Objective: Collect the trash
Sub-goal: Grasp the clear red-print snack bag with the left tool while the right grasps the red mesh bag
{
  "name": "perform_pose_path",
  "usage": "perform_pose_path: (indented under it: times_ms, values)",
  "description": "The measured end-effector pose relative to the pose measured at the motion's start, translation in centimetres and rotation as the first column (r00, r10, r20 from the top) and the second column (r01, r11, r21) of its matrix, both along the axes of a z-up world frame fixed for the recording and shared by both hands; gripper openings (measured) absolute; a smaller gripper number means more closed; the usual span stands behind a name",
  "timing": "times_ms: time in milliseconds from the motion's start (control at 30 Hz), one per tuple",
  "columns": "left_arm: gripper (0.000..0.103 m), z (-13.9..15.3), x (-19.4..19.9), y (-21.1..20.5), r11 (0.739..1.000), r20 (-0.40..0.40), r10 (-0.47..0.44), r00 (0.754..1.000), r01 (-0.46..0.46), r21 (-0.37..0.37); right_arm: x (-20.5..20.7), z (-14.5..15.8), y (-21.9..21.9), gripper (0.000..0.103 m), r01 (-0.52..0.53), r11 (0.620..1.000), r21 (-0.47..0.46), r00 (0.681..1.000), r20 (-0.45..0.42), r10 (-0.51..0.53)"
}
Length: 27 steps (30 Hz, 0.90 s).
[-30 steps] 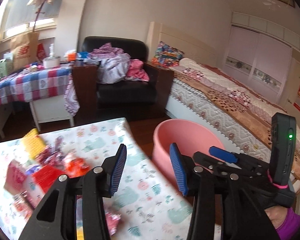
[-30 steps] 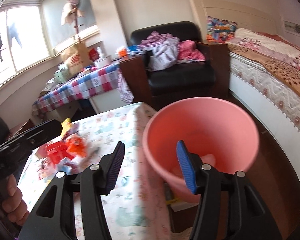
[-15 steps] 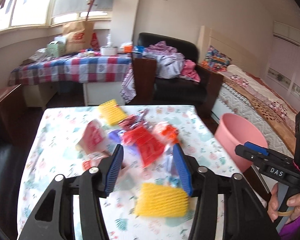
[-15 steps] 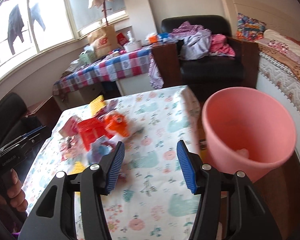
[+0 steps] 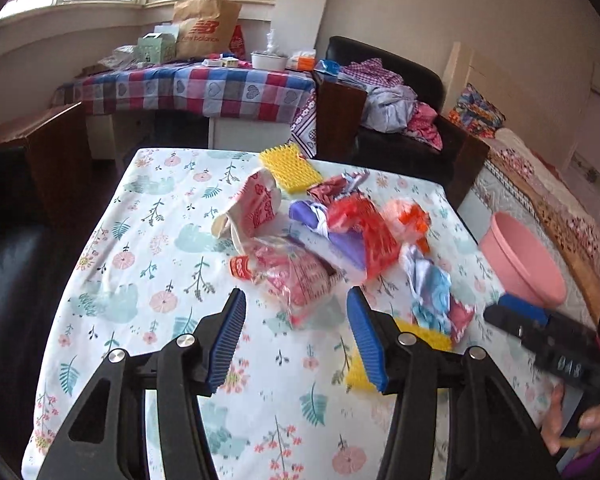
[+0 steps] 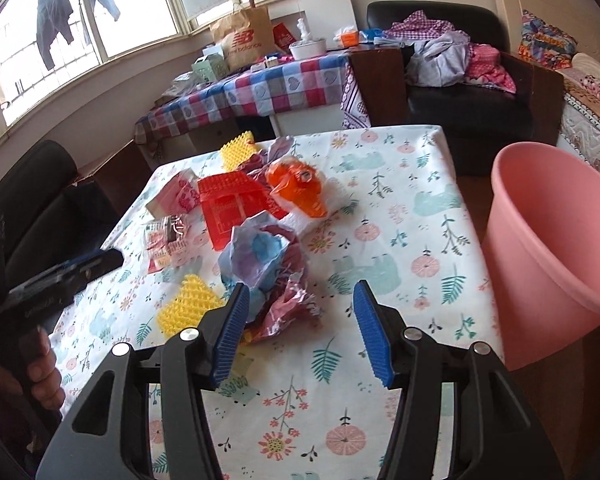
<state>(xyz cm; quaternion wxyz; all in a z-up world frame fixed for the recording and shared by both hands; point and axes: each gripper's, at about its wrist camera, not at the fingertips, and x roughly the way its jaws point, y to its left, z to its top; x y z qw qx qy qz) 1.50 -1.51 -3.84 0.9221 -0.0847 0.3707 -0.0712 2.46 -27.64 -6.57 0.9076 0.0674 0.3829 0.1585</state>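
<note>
Left gripper (image 5: 296, 320) — fingers apart, empty, above the table (image 5: 140, 280) just short of a clear pink wrapper (image 5: 296, 280). Right gripper (image 6: 298, 320) — fingers likewise apart, empty, with a crumpled blue-and-pink wrapper (image 6: 268, 260) lying just ahead between its tips. The trash lies heaped mid-table: red bag (image 6: 232, 204), orange bag (image 6: 300, 186), two yellow foam nets (image 6: 188, 304). Pink bin (image 6: 556, 232) stands beside the table's right edge.
</note>
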Motion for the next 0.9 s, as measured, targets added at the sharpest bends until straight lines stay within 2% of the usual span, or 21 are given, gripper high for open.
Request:
perform_pose_path:
  times_ms: [133, 233, 267, 300, 333, 367, 400, 633, 733, 900]
  values:
    - [0.052, -0.8, 2.8, -0.1, 0.998, -0.045, 0.02, 0.999, -0.023, -0.067, 0.1, 0.1, 0.5, 0.055, -0.021, 1.0, -0.008, 1.0, 0.004, 0.021]
    - [0.051, -1.9, 4.5, -0.2, 0.996, -0.083, 0.029, 0.996, -0.036, -0.087, 0.5, 0.4, 0.8, 0.055, -0.032, 0.999, -0.015, 0.999, 0.009, 0.032]
    - [0.045, -2.4, 5.0, -0.2, 0.995, -0.099, 0.031, 0.995, -0.04, -0.088, 0.8, 0.6, 1.1, 0.055, -0.037, 0.999, -0.019, 0.999, 0.011, 0.037]
    - [0.027, -2.8, 5.3, -0.1, 0.994, -0.116, 0.028, 0.993, -0.04, -0.1, 1.1, 0.9, 1.3, 0.055, -0.045, 0.999, -0.025, 0.999, 0.015, 0.045]
    - [0.016, -3.1, 5.6, 0.0, 0.991, -0.128, 0.015, 0.992, -0.032, -0.131, 1.3, 1.2, 1.5, 0.055, -0.052, 0.998, -0.03, 0.998, 0.021, 0.052]
    - [0.014, -3.2, 5.6, 0.2, 0.987, -0.131, 0.003, 0.991, -0.024, -0.16, 1.6, 1.5, 1.9, 0.055, -0.06, 0.997, -0.038, 0.998, 0.029, 0.061]
    - [0.005, -3.1, 5.5, 0.4, 0.985, -0.122, 0.001, 0.993, -0.021, -0.17, 2.0, 1.9, 2.4, 0.055, -0.071, 0.996, -0.05, 0.997, 0.041, 0.073]
    - [0.002, -1.8, 3.3, 1.1, 0.987, -0.036, -0.047, 0.998, 0.041, -0.155, 5.7, 2.9, 6.4, 0.055, -0.146, 0.989, -0.028, 0.989, 0.032, 0.147]
    - [0.002, -1.3, 2.3, 1.7, 0.987, -0.013, -0.054, 0.998, 0.052, -0.154, 7.2, 2.5, 8.8, 0.055, -0.165, 0.983, -0.079, 0.986, 0.025, 0.167]
    - [0.002, -1.4, 1.2, 2.8, 0.985, -0.005, -0.061, 0.998, 0.059, -0.16, 9.5, 1.1, 12.0, 0.055, -0.138, 0.972, -0.192, 0.99, 0.013, 0.143]
